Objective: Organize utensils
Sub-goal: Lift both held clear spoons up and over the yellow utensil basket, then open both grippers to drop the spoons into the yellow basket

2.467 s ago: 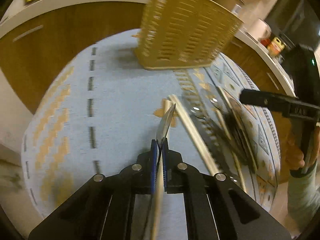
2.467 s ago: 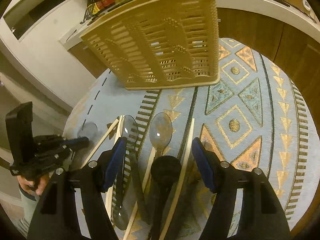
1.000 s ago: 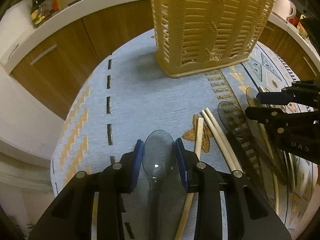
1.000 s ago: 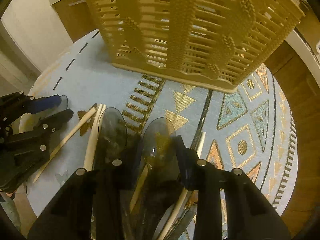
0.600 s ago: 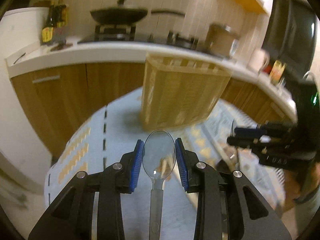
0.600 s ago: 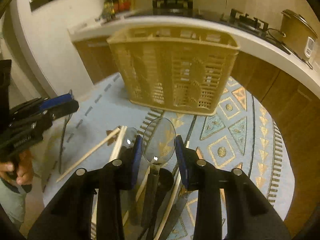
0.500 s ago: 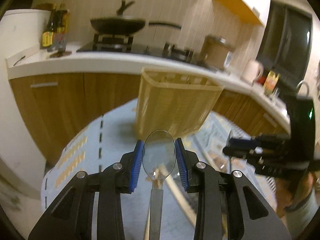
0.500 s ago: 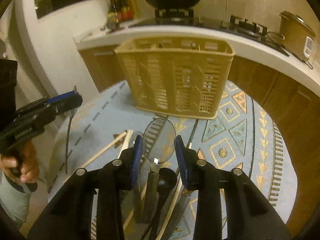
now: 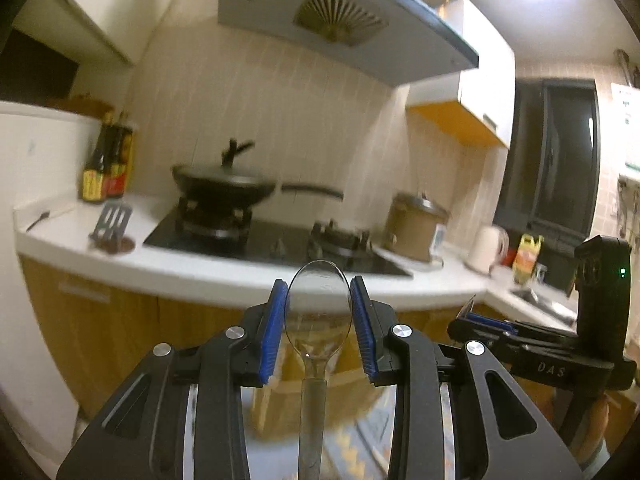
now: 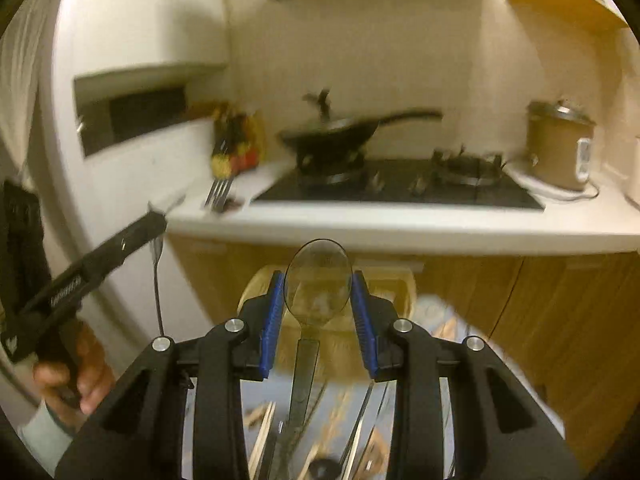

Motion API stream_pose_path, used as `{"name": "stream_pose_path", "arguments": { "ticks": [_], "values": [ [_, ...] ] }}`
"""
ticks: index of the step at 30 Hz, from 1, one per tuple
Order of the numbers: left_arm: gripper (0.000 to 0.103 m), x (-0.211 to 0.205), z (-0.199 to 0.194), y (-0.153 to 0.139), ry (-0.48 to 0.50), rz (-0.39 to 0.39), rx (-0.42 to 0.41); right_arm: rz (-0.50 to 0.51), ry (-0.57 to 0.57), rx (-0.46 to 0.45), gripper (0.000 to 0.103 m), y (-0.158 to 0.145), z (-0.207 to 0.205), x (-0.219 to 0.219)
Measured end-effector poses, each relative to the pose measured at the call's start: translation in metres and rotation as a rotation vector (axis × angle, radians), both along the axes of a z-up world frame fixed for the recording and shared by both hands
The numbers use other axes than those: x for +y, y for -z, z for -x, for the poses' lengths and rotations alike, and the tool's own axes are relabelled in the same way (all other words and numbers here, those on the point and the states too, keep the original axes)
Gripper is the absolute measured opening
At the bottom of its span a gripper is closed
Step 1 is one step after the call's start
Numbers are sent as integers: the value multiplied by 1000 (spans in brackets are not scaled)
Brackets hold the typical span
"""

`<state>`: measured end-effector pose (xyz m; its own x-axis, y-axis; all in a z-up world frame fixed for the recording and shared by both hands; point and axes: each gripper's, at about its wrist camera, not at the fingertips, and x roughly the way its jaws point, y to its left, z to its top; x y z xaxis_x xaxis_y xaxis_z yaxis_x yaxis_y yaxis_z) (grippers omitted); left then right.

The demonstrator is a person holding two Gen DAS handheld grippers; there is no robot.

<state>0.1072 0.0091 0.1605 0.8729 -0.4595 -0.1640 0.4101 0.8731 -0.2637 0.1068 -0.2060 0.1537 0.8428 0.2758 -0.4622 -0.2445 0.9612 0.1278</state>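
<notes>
While we hold a spoon [image 9: 318, 312] in the left gripper [image 9: 319, 332] and another [image 10: 318, 284] in the right gripper [image 10: 318, 324], fingers closed on the bowls above the basket [image 10: 384, 280], either could slip or miss.

Clear plastic spoon [image 9: 318, 312]: bowl up, pinched between blue pads. Second clear spoon [image 10: 318, 280]: same. Tan slotted basket [image 10: 400, 280]: below, blurred.

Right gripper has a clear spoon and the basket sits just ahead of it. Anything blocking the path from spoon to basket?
Nothing visible. In the right wrist view the right gripper is shut on a clear spoon, and the beige basket lies directly beyond it with open air between. The left gripper, holding its own spoon, is off to the side.
</notes>
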Motion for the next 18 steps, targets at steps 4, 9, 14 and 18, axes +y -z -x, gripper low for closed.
{"name": "stream_pose_path", "arguments": {
  "ticks": [4, 9, 14, 18],
  "values": [
    [31, -5, -32, -16, -24, 58, -47, -16, 97, -69, 30, -21, -30, -16],
    [31, -10, -66, -17, -67, 94, -95, 13, 208, -106, 30, -24, -64, -28],
    [31, -17, -96, 4, -117, 105, -95, 64, 240, -80, 30, 4, -97, -25],
    [31, -22, -107, 24, -148, 100, -89, 126, 242, -68, 30, 28, -110, -15]
  ]
}}
